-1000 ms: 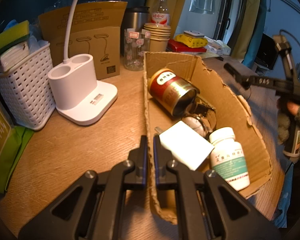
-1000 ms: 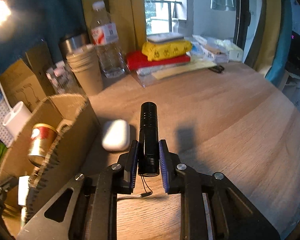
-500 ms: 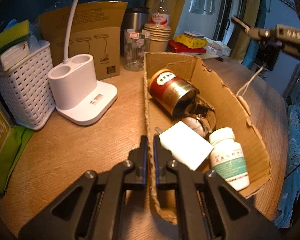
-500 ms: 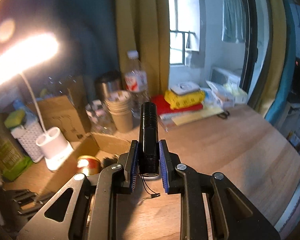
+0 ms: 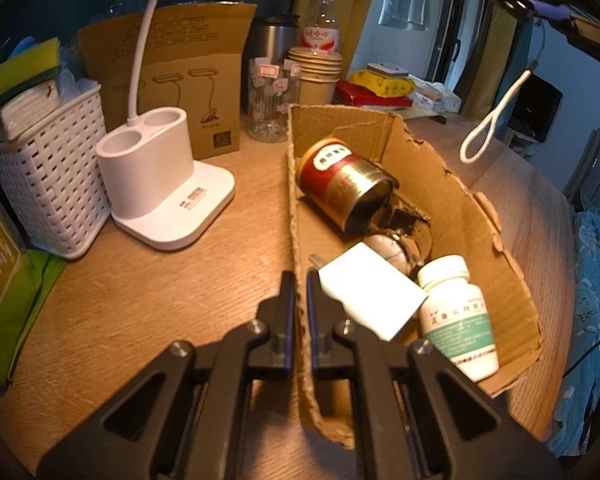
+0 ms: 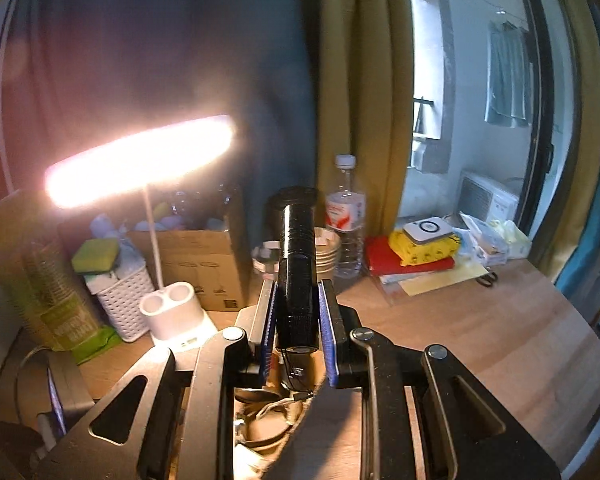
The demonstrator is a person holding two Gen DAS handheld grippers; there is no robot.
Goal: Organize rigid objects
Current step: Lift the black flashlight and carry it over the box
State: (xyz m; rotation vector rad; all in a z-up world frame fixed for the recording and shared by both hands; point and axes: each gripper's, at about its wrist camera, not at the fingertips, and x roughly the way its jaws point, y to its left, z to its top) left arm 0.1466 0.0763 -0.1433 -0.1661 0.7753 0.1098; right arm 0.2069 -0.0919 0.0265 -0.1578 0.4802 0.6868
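We have lifted the black cylindrical flashlight point(image 6: 298, 280), pinched in our right tool point(image 6: 298, 320), high above the torn cardboard box point(image 5: 452, 216) from the wooden surface point(image 6: 480, 320); our left tool point(image 5: 298, 316) clamps the box's near-left wall.

No legible text; labels on can point(image 5: 342, 178), pill bottle point(image 5: 458, 318) unreadable.

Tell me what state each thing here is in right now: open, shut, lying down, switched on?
Left gripper: shut on the cardboard box wall.
Right gripper: shut on the black flashlight.
Cardboard box: open-topped, partly filled.
Red tin can: lying on its side in the box.
White pill bottle: capped, lying in the box.
Desk lamp: switched on.
Water bottle: upright, capped.
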